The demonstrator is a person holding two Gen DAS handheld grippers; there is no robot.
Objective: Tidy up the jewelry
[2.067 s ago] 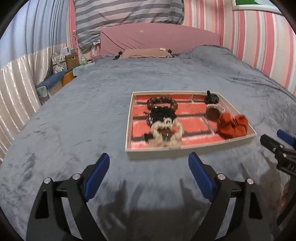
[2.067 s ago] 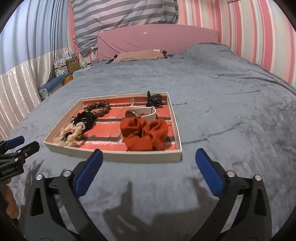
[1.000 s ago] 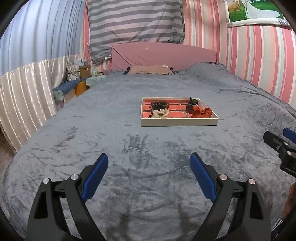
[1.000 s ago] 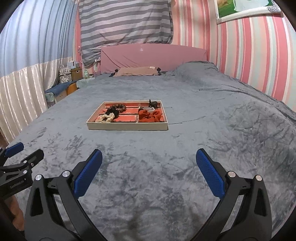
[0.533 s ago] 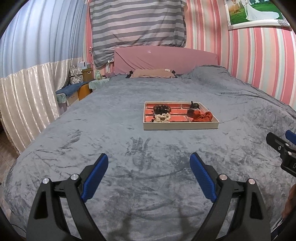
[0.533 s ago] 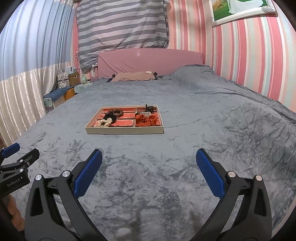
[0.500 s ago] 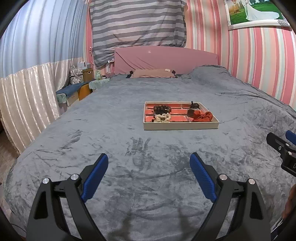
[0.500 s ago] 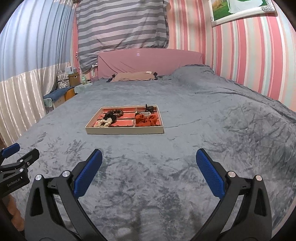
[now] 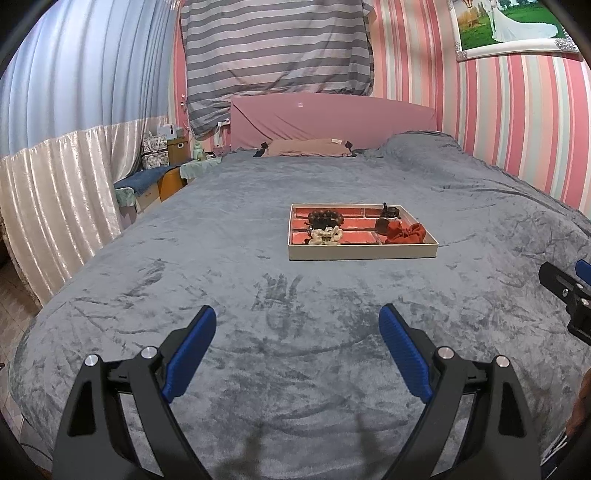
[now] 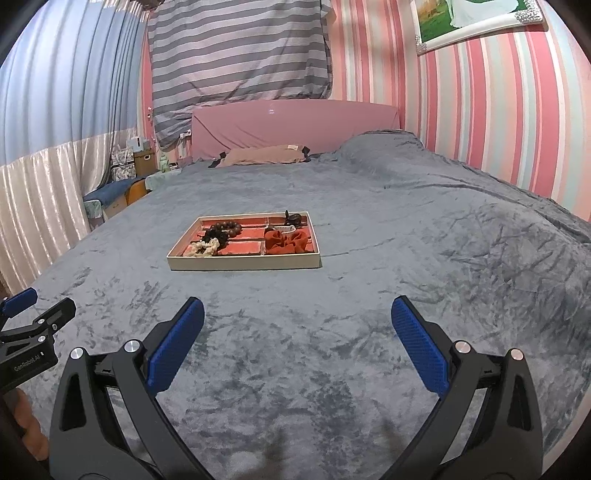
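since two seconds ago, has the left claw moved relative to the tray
Yes. The left claw has pulled back from the tray: the tray sat just past its tips then, and now a broad stretch of grey blanket lies between them.

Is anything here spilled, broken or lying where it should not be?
Nothing stands out. The tray sits flat on the grey blanket, and the bead bracelet, cream scrunchie and red scrunchie all lie inside it. Nothing has spilled.

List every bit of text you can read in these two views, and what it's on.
"GenRobot.AI": white print on the black body of the left gripper, seen at the right wrist view's left edge.
Nothing else readable: the tray, the wall picture and the bedside boxes show no legible text.
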